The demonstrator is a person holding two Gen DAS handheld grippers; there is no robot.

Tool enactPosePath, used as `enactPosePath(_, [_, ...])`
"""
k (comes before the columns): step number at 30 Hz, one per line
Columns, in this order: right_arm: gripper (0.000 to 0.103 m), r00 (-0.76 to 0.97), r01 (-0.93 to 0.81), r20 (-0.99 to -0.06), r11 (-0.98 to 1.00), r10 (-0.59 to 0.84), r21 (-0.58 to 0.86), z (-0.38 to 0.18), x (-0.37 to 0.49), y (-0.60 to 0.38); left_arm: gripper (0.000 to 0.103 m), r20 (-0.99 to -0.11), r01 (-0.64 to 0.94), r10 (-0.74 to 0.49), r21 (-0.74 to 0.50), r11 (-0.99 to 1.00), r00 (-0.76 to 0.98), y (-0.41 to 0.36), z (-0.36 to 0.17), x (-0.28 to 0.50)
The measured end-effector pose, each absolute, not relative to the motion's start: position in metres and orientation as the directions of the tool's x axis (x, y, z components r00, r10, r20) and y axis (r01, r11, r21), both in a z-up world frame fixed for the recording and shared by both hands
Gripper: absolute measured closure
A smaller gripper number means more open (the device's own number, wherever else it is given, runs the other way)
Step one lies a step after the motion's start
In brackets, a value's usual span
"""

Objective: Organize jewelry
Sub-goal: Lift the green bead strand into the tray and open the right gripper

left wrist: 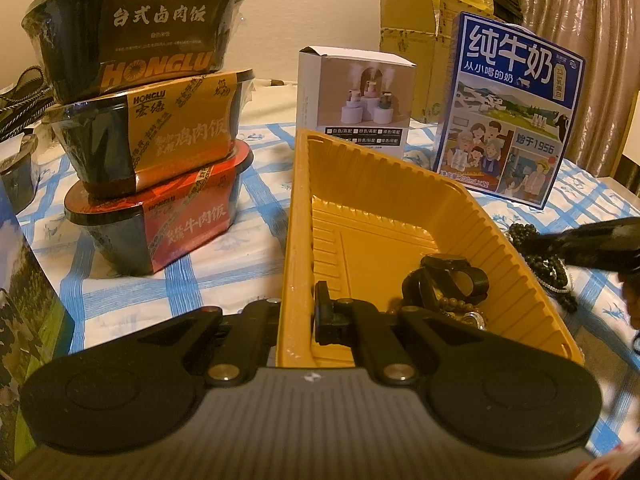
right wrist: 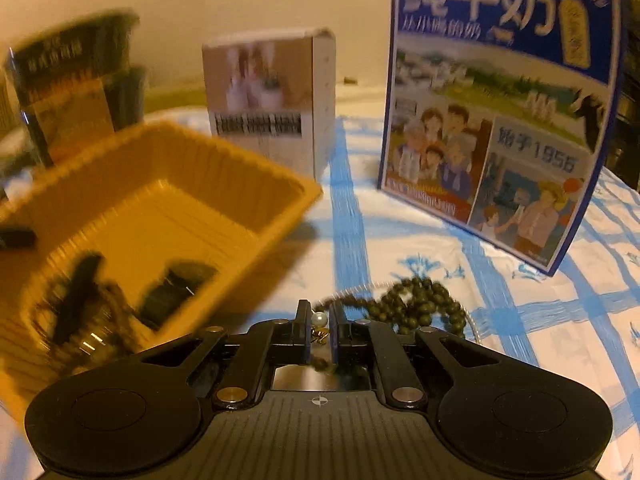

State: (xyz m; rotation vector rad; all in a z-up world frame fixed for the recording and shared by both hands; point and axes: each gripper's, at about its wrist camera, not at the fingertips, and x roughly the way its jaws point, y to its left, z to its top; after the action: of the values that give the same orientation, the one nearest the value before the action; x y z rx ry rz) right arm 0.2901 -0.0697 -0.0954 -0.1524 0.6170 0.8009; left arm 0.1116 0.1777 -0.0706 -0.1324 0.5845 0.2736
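Note:
A yellow ribbed plastic tray (left wrist: 400, 184) sits on the blue-checked cloth. My left gripper (left wrist: 298, 312) is shut on its near left wall, one finger inside and the other outside. A black watch (left wrist: 444, 276), brown beads and a shiny ring lie in the tray's near end. In the right wrist view my right gripper (right wrist: 320, 320) is shut on a bead necklace (right wrist: 420, 304). A pearl (right wrist: 319, 318) and a gold clasp show between the pads, and dark green beads trail off to the right. The tray (right wrist: 160, 152) is to its left, blurred.
Three stacked meal bowls (left wrist: 148, 120) stand left of the tray. A white box (left wrist: 356, 100) and a blue milk carton (left wrist: 512, 112) stand behind it, with a cardboard box (left wrist: 416, 40) further back. More dark beads (left wrist: 552, 276) lie on the cloth right of the tray.

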Motion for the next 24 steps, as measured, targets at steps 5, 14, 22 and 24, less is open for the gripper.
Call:
enactPosePath(5, [0.094,0.466,-0.736,-0.493,0.631,0.734,0.244,-0.068,0.267,-0.071,0.1,-0.56,-0.292,0.217,-0.048,0.955,0.8,0.178,-0.071,0.112])
enactPosePath(14, [0.094,0.299,-0.809,-0.462,0.478,0.835,0.342,-0.056,0.224,-0.029,0.1,-0.561,-0.295,0.218,-0.05,0.954,0.799,0.179,-0.07,0.112])
enactPosePath(22, [0.094,0.203,-0.826,-0.509,0.426,0.836,0.369,-0.078,0.208,0.006,0.1,-0.559,-0.295,0.218,-0.05,0.954,0.8,0.179,-0.071,0.112])
enactPosePath(24, [0.094,0.191,-0.825,-0.521,0.424,0.832,0.375,-0.083,0.207,0.013,0.1,-0.558,-0.294,0.218,-0.048,0.955,0.801,0.179,-0.07,0.111])
